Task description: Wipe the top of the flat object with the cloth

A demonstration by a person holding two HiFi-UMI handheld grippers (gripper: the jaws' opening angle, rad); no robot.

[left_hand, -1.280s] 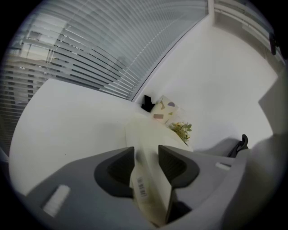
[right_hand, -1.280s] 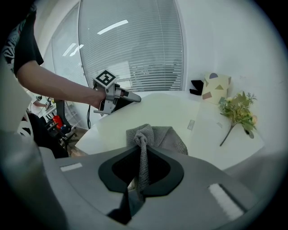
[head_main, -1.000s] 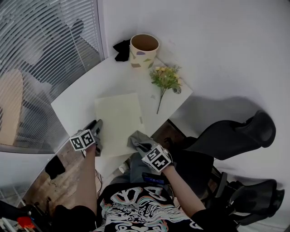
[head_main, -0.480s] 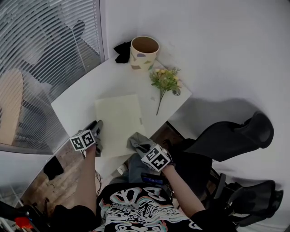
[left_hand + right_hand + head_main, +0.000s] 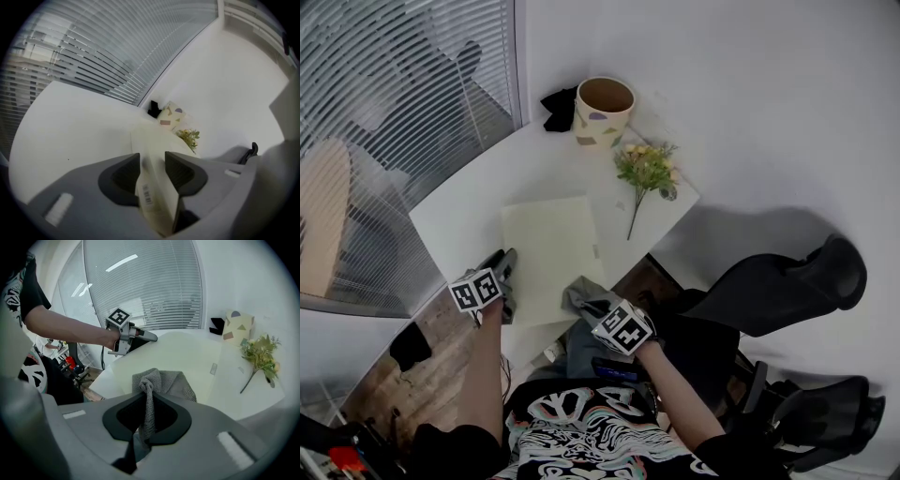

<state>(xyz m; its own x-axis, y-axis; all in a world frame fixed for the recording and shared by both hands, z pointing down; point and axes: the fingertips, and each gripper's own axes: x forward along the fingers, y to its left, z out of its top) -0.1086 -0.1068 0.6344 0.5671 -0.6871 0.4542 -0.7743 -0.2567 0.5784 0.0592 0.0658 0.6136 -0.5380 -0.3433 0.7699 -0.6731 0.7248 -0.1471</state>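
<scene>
The pale cream flat rectangular board (image 5: 551, 246) lies on the white table (image 5: 469, 202), its long side running away from the person. The left gripper (image 5: 504, 262) has its jaws pressed onto the board's near left edge, the edge with a barcode label wedged between them, so the board looks steadied. The right gripper (image 5: 586, 302) pinches a bunched grey knitted cloth (image 5: 579, 292) tightly. The cloth's free end spreads over the board's near right corner and seems to rest on it.

As I judge it, the wiping is at its start at best. Cloth and board have been brought together, but almost the whole top of the board stretches bare beyond the cloth, and no mark shows whether any of it has been wiped. What is left is to drag the cloth across the top towards the far edge and the left side.

Nothing lies on the board itself. Just beyond its far right corner lies a sprig of green leaves with yellow flowers (image 5: 645, 164), close enough for a long stroke to nudge. Further past the far edge stands a tan paper cup with coloured shapes (image 5: 604, 108), with a small black object (image 5: 555, 105) beside it. A black office chair (image 5: 778, 291) stands well to the right of the board, off the table
</scene>
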